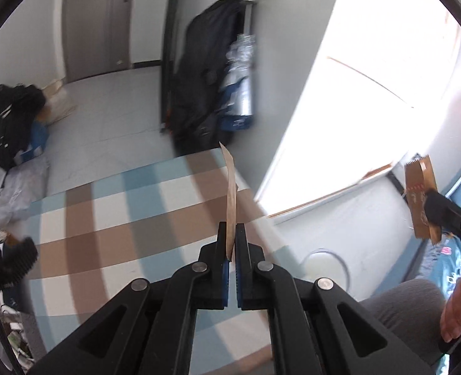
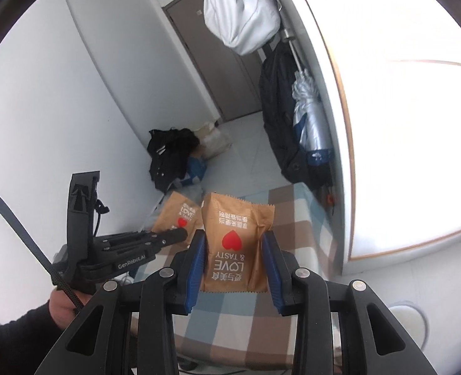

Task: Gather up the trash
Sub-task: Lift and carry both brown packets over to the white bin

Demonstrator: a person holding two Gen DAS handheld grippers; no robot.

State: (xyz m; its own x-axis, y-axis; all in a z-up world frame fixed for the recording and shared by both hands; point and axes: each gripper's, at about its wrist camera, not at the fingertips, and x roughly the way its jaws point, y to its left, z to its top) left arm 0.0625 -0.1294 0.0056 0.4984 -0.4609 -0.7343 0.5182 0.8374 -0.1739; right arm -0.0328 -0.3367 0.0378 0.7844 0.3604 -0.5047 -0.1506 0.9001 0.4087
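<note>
left gripper (image 1: 233, 250) jaws pinched thin brown paper snack wrapper (image 1: 230, 200) edge-on | right gripper (image 2: 234, 265) clamped puffy brown heart-print packet (image 2: 235, 243) | both above checked blanket (image 1: 121, 218) | risk: left wrapper held by an edge, could've slipped out mid-carry

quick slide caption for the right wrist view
Right gripper holds a brown snack wrapper above a checked cloth, while the left gripper holds a second wrapper.

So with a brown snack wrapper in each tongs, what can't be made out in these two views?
- Left wrist view: the left wrapper shows edge-on between the left tongs; its print is hidden.
- Left wrist view: the window is blown out; nothing shows beyond it.
- Both views: no trash bin shows.
- Right wrist view: the right tongs cover the right wrapper sides.
</note>
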